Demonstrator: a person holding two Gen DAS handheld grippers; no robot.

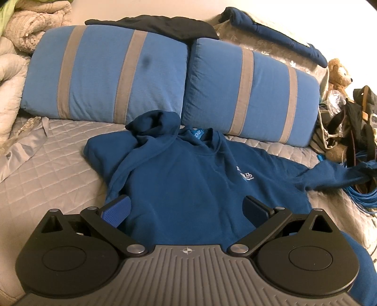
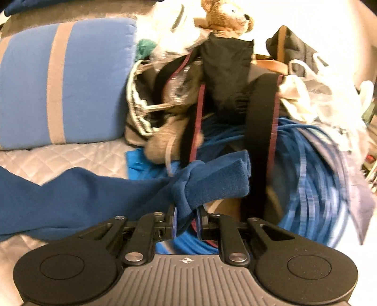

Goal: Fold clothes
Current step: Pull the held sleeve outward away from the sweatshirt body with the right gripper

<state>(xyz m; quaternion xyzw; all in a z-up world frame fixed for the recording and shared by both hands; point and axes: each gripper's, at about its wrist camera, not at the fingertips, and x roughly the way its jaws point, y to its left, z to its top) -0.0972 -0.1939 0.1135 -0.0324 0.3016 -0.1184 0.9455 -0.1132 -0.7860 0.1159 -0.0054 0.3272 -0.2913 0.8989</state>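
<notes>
The right gripper (image 2: 186, 222) is pinched nearly closed on the cuff (image 2: 212, 186) of the hoodie's sleeve (image 2: 70, 200); the cloth bunches between the two pads and the cuff sticks out past them. The left gripper (image 1: 186, 213) stands wide, both blue pads (image 1: 116, 211) hovering over the lower front of the hoodie (image 1: 183, 179) with nothing between them; whether they brush the fabric I cannot tell.

The hoodie lies face up on the quilted bed (image 1: 54, 169), its hood (image 1: 153, 124) crumpled against the two striped pillows (image 1: 106, 75) at the head edge. One sleeve is folded in near the hood; the other stretches toward the bed's right edge.

Only the left wrist view shows the whole garment, its chest logo (image 1: 246, 175), a dark garment (image 1: 153, 26) behind the pillows and another blue garment (image 1: 278, 35) at the far right corner. Only the right wrist view shows the grip itself, and close behind it the clutter at the bed's edge: a teddy bear (image 2: 226, 16), black straps (image 2: 261, 131) and a coil of blue cable (image 2: 313, 164), blurred. That clutter appears small at the margin of the left view.
</notes>
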